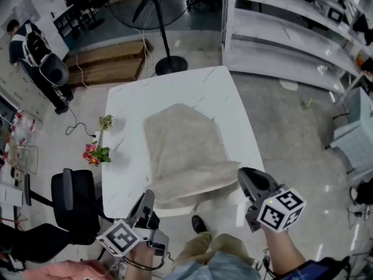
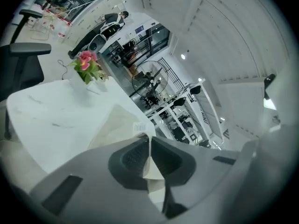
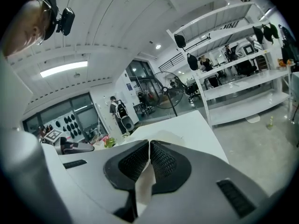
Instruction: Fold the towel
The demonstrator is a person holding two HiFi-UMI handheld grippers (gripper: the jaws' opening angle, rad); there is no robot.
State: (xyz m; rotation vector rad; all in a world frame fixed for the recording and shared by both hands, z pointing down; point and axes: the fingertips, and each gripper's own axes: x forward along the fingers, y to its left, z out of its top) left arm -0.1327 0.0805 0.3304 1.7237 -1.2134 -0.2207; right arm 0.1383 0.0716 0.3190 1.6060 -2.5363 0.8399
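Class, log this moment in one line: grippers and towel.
left gripper: shut on beige cloth towel, near corner | right gripper: shut on its other near corner | rest: spread on white table

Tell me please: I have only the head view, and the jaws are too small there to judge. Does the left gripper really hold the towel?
Observer: Yes. In the left gripper view, the left gripper has its jaws shut on a thin fold of the towel.
Operator: And the right one?
Observer: The same. In the right gripper view, the right gripper is shut on the towel, and the cloth runs down between its jaws.
Operator: Is there any mark on the towel near the left jaws?
Observer: Yes. A small white label with a barcode sits on the towel's edge, just beyond those jaws.
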